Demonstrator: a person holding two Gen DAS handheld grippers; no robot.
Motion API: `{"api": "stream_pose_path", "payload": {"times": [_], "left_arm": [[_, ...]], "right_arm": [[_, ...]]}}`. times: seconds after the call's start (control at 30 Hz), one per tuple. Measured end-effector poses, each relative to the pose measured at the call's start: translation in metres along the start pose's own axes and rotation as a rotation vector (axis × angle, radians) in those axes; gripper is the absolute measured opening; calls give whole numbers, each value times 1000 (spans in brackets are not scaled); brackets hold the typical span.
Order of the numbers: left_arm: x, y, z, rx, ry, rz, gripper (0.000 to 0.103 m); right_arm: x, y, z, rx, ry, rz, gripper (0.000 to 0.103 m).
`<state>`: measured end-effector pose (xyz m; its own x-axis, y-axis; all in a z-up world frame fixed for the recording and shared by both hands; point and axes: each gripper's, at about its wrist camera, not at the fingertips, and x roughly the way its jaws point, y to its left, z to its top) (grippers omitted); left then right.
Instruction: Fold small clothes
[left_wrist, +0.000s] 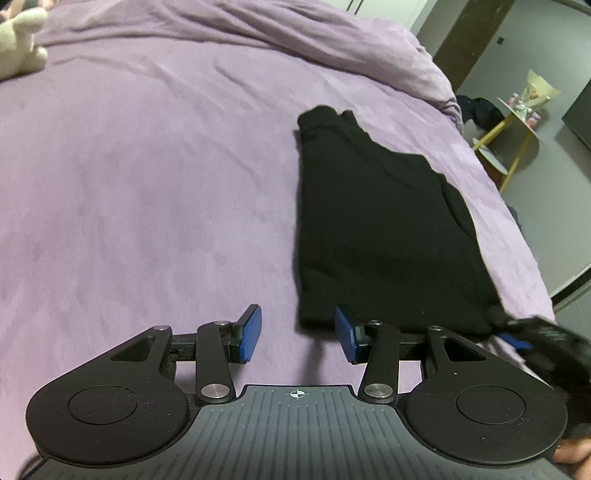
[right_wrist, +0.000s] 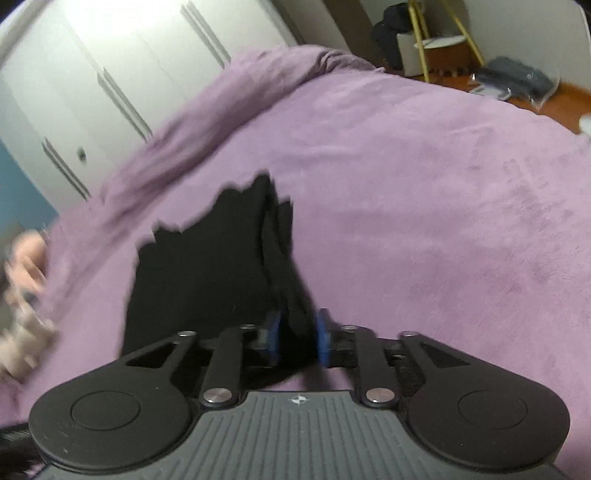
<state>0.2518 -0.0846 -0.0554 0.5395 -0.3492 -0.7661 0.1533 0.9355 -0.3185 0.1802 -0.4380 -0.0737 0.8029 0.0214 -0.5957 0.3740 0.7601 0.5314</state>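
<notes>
A black garment (left_wrist: 380, 221) lies folded in a long strip on the purple bed cover (left_wrist: 147, 184), right of centre. My left gripper (left_wrist: 298, 332) hovers open at the strip's near left corner, with only the cover between its blue pads. My right gripper (left_wrist: 517, 336) shows blurred at the near right corner, where the cloth bunches. In the right wrist view the right gripper (right_wrist: 298, 336) has a ridge of the black garment (right_wrist: 207, 277) filling the gap between its pads, pinched and pulled up slightly.
A pale plush toy (left_wrist: 20, 40) sits at the far left of the bed. The bed's right edge drops to the floor, where a yellow-legged side table (left_wrist: 517, 118) stands. White wardrobe doors (right_wrist: 110, 74) rise behind the bed. A blurred pale shape (right_wrist: 22, 295) sits at the left.
</notes>
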Motion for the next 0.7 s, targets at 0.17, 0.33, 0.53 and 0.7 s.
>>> {"api": "stream_pose_path", "payload": {"times": [0.17, 0.33, 0.53, 0.7], "left_arm": [[21, 15, 29, -106, 1, -121, 50], [66, 19, 58, -165, 61, -204, 51], [109, 13, 75, -184, 131, -256, 59], [119, 8, 84, -213, 160, -263, 36]], "right_arm": [[39, -36, 36, 191, 124, 170, 69], [90, -32, 63, 174, 248, 248, 69], [130, 2, 71, 62, 298, 260, 62], [133, 27, 68, -28, 286, 190, 22]]}}
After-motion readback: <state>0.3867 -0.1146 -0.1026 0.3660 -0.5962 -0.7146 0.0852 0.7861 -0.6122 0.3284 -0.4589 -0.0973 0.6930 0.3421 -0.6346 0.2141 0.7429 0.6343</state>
